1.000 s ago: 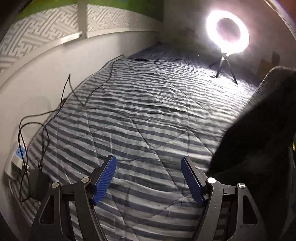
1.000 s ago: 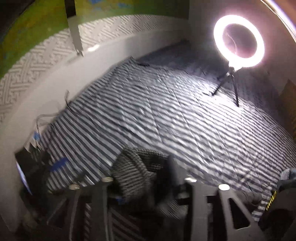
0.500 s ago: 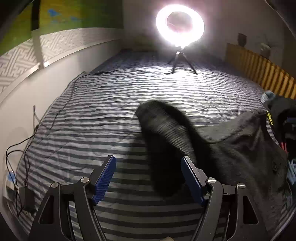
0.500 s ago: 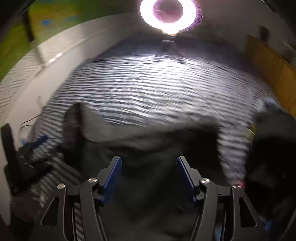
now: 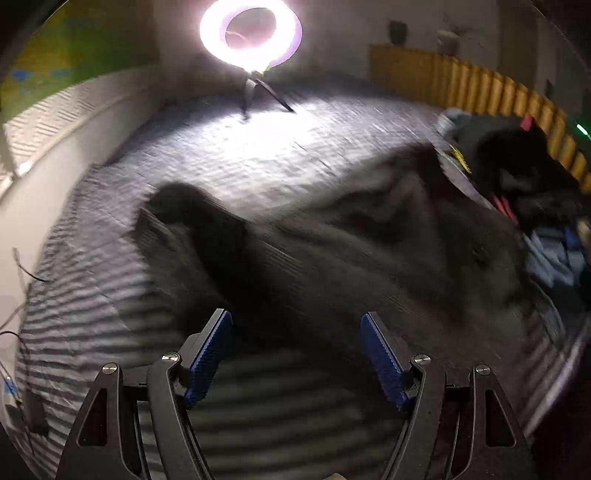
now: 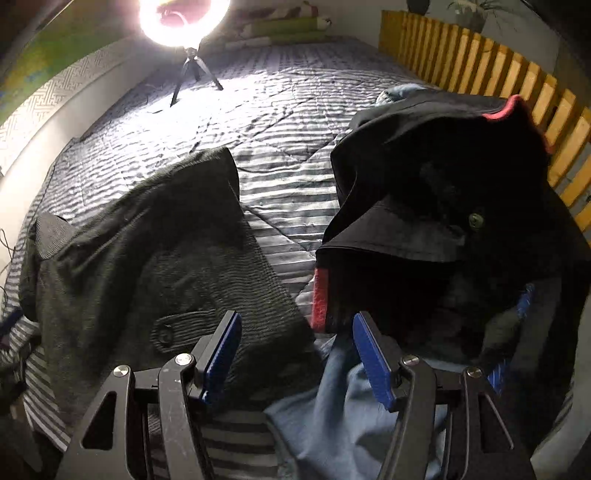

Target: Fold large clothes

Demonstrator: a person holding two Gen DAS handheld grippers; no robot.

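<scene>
A dark grey ribbed garment (image 6: 155, 251) with a buttoned tab lies spread on the striped bedspread (image 6: 280, 122), rumpled and partly flat. In the left wrist view the same grey garment (image 5: 369, 251) shows blurred, with a sleeve end (image 5: 173, 206) reaching left. My left gripper (image 5: 295, 347) hangs open just above its near edge, holding nothing. My right gripper (image 6: 295, 343) is open too, over the garment's near right corner and a blue cloth (image 6: 340, 417).
A pile of black clothes with red trim (image 6: 443, 192) sits at the right, against a yellow slatted rail (image 6: 509, 74). A lit ring light on a tripod (image 6: 184, 22) stands at the far end of the bed. Cables (image 5: 18, 288) trail along the left wall.
A second ago my right gripper held the grey garment bunched up; it has let go and the garment has dropped onto the bed. Both views have swung right, toward the clothes pile.
</scene>
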